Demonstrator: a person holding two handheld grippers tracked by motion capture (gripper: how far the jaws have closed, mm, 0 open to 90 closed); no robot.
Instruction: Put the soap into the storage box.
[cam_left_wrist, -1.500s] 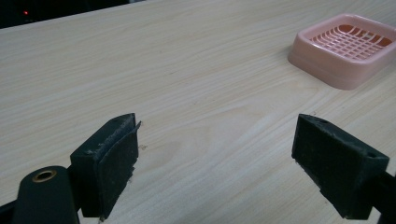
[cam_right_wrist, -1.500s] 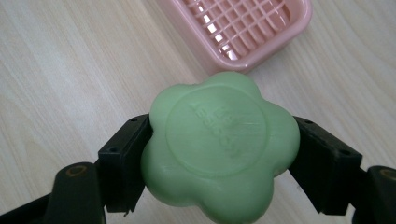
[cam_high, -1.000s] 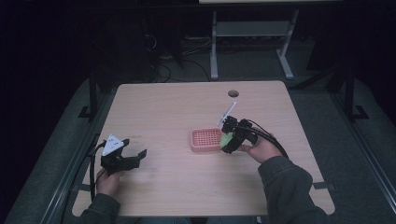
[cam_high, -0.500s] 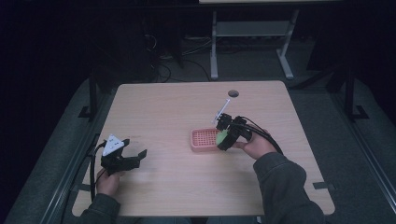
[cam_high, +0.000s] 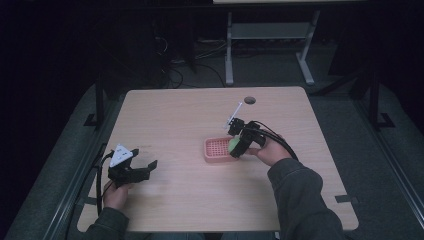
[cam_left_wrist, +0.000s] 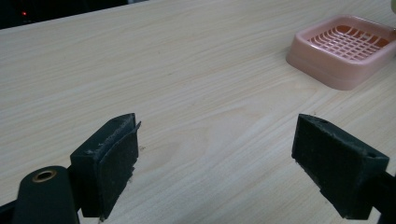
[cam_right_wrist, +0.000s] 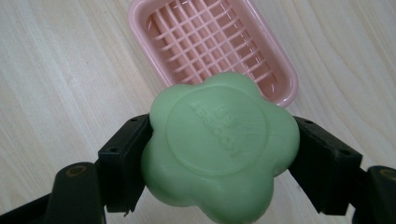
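your right gripper (cam_right_wrist: 219, 154) is pinching a pale green, flower-shaped bar of soap (cam_right_wrist: 219, 151), one black jaw pressed into each side of it. the soap has five or so rounded lobes around its edge, a smooth waxy surface, and a raised round disc on its upper face with embossed lettering too faint to read. it is held in the air, flat face toward the camera, just at the near end of a pink rectangular plastic soap dish (cam_right_wrist: 212, 44) with rounded corners and an open grid floor. in the right gripper view the soap overlaps the dish's near rim; whether it touches it cannot be told.

in the high view the green soap (cam_high: 233, 144) sits in your right gripper (cam_high: 235, 146) at the right edge of the pink dish (cam_high: 216, 149), near the middle of the light wood-grain table (cam_high: 180, 120).

your left gripper (cam_left_wrist: 219, 154) has its jaws spread wide with nothing between them, low over bare tabletop (cam_left_wrist: 187, 93). the pink dish (cam_left_wrist: 343, 51) lies well apart from it, up ahead to the right. from above, that left gripper (cam_high: 131, 170) rests near the table's front left corner.
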